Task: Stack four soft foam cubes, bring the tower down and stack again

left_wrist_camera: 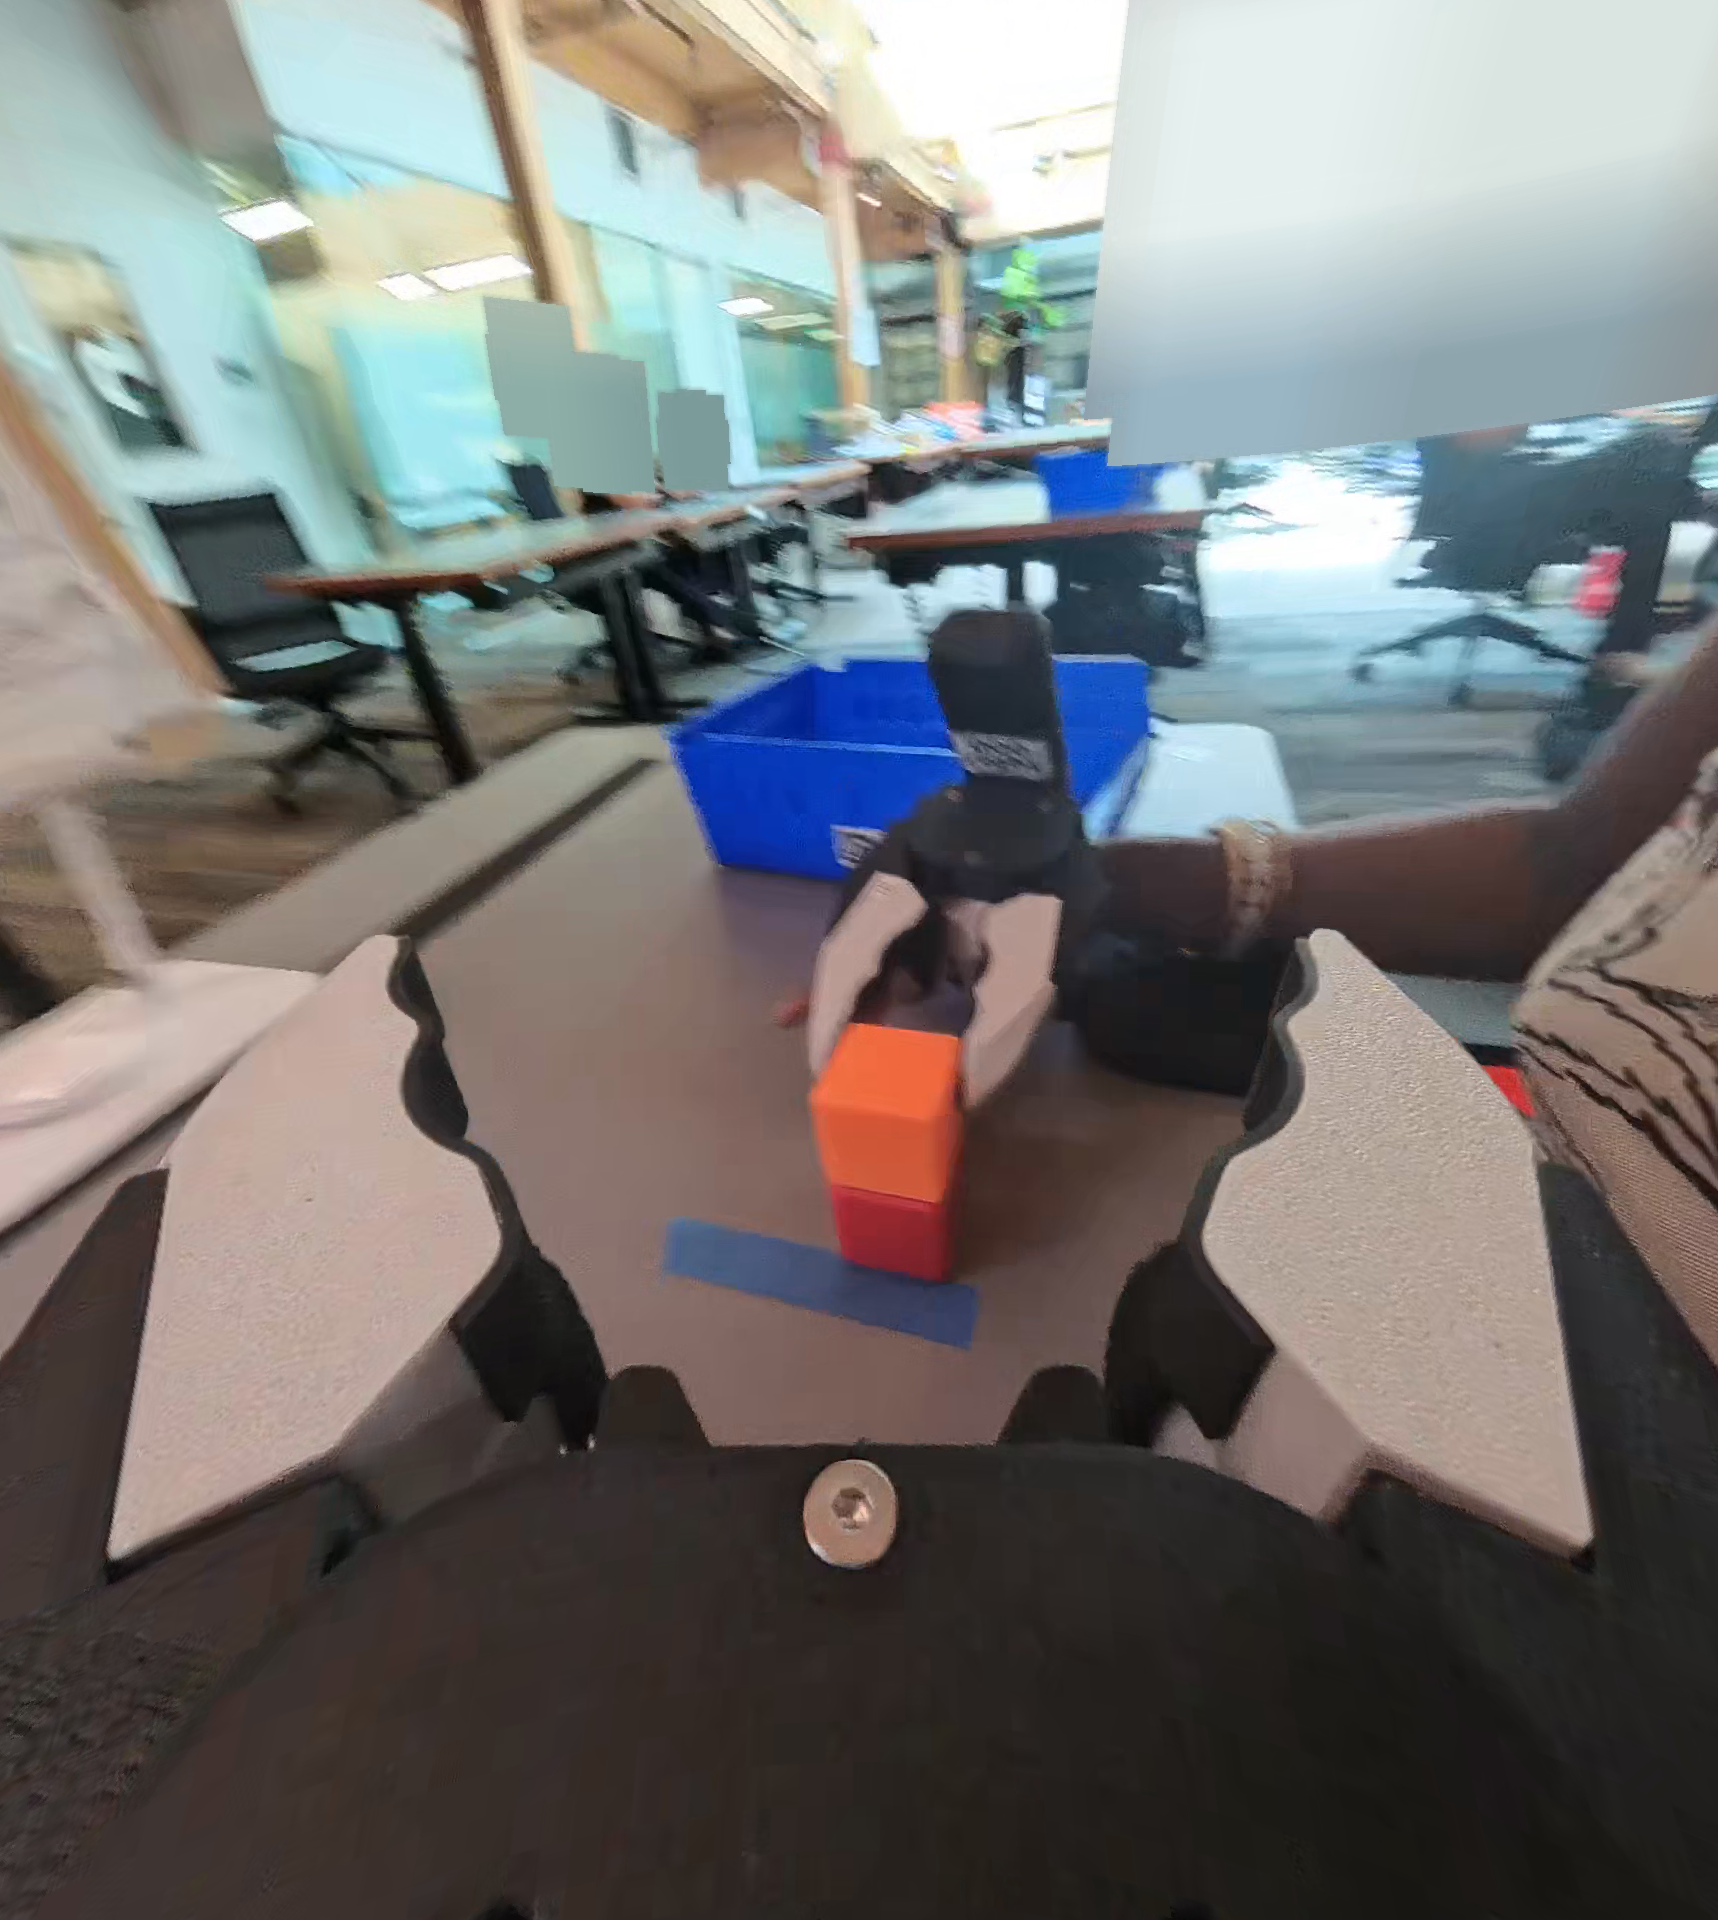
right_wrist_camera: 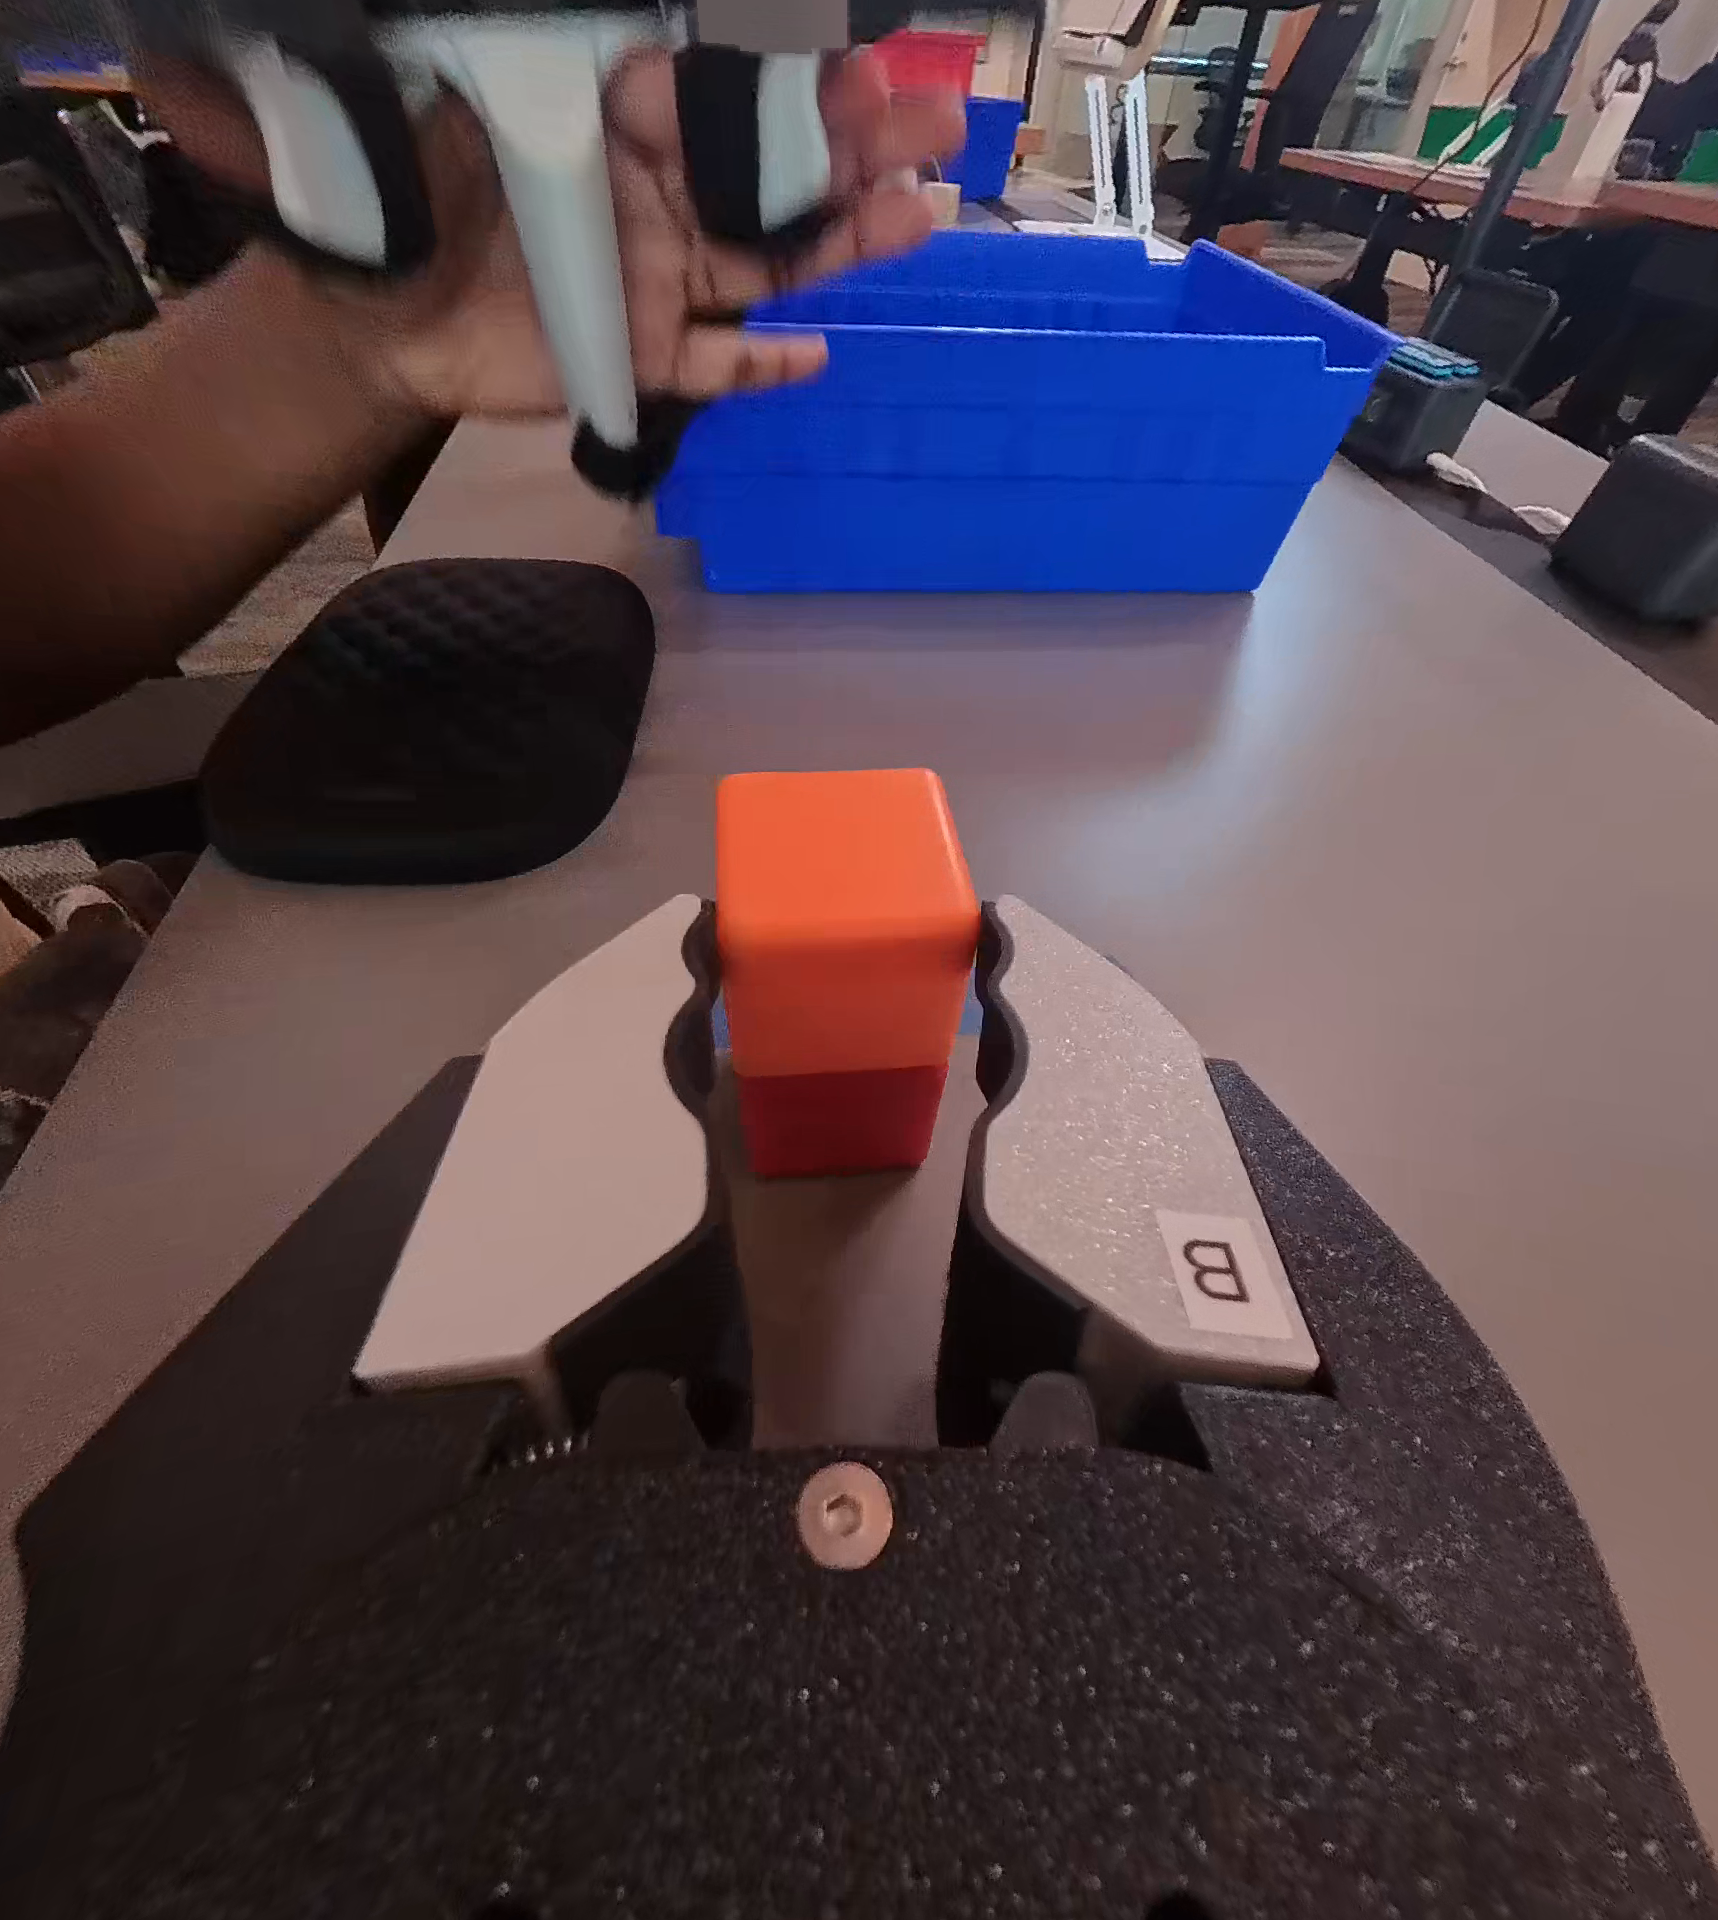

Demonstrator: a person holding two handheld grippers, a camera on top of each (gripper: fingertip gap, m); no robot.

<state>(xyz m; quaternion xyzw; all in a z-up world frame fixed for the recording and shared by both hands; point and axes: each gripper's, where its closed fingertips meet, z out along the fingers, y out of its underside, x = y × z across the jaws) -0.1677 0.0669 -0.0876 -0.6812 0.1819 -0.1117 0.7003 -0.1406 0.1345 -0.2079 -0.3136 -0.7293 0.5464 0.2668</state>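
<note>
- My right hand-held gripper [right_wrist_camera: 847, 940] is clamped on the orange cube [right_wrist_camera: 839, 904], fingertips pinching its two sides right near the top edge.
- That orange cube sits on the red cube [right_wrist_camera: 842, 1117], which is down on the grey surface [right_wrist_camera: 1354, 831], partly on a strip of blue tape [left_wrist_camera: 819, 1283]. So it's a two-high tower, only halfway by my count.
- My left hand-held gripper [left_wrist_camera: 844, 1049] is spread wide with nothing in it, hovering well back from the stack.
- The blue bin [right_wrist_camera: 1021, 457] is toward the far edge of the surface. I can't spot the other two cubes anywhere, so maybe they're in there.
- The black pad [right_wrist_camera: 429, 717] is off to the left edge, clear of the stack.
- What worries me: foam is squishy, so if I let go unevenly one finger could drag the orange cube sideways off the red one.
- It also looks a touch wider than the red from my angle, so any offset could tip things once more cubes go on.
- Backing out low could clip the red cube too.
</note>
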